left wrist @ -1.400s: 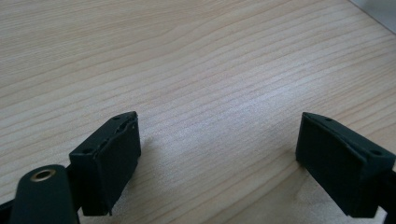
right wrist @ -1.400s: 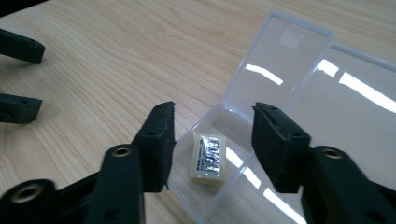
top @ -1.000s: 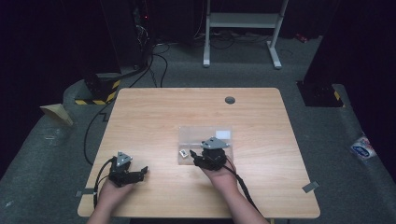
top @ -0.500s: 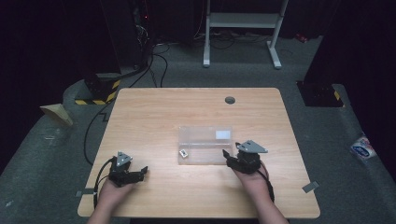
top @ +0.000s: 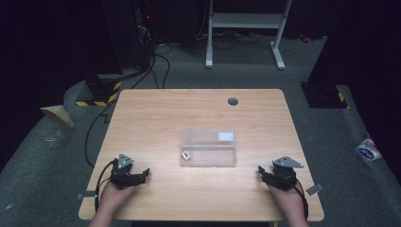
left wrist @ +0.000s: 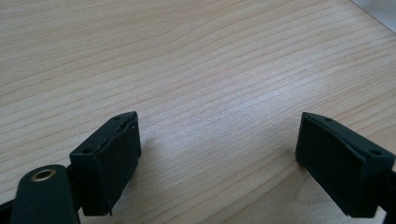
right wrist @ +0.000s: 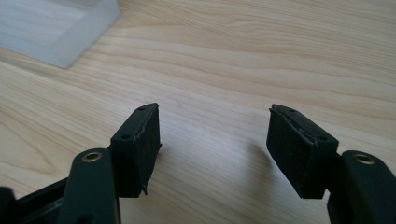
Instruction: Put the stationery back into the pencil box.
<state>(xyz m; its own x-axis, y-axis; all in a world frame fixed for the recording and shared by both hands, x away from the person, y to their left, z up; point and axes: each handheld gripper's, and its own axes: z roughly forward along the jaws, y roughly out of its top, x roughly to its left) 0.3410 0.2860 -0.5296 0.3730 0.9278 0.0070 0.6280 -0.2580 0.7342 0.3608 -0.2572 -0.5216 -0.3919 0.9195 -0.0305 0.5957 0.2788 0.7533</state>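
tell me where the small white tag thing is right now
In the high view the small white tag lies at the clear box's near-left corner, mid-table, between the two grippers.

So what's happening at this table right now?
A person sits at a wooden table with a hand-held gripper in each hand. A clear plastic bag holding a small white item lies flat mid-table, untouched. The left hand-held gripper rests near the front left edge, jaws open and empty. The right hand-held gripper sits near the front right edge, its jaws just opening, nothing between them.
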